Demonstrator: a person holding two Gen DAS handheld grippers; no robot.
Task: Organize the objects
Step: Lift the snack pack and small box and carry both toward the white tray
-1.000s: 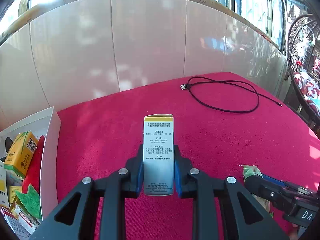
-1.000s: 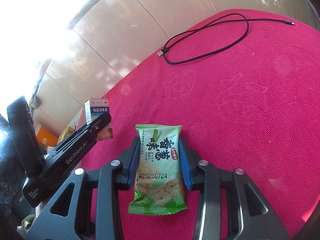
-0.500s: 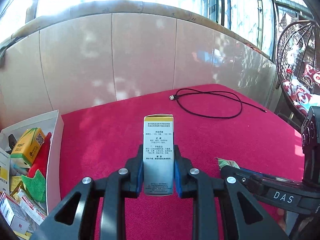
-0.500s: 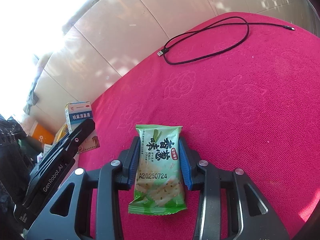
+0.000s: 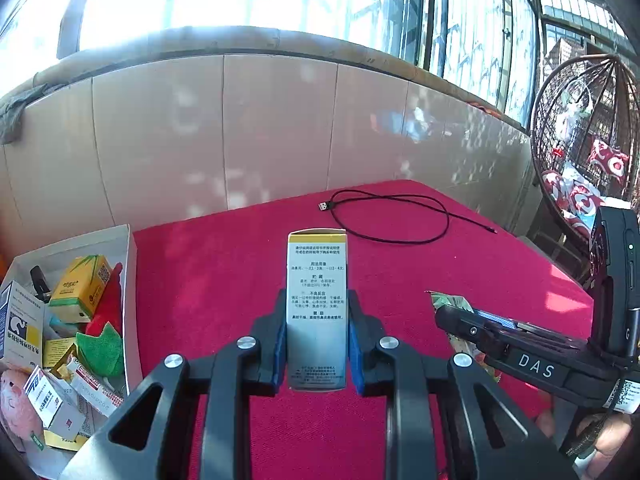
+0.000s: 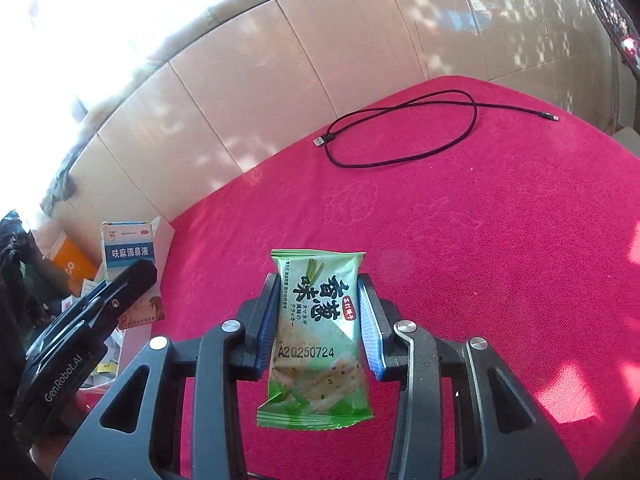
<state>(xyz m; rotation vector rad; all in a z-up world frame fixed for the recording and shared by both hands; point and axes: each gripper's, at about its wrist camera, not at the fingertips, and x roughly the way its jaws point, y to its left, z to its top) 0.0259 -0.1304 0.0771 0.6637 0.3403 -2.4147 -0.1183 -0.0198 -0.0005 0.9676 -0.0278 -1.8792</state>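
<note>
The white bin [image 5: 129, 280] lies at the lower left of the left wrist view, nearer the left gripper [image 5: 317, 338], whose jaws are clamped on an upright medicine box [image 5: 317, 312]; its long axis points up the frame. In the right wrist view the right gripper [image 6: 319, 322] grips a green cracker packet [image 6: 316, 340] at frame centre, lengthwise between the fingers, and the bin sits far left.
</note>
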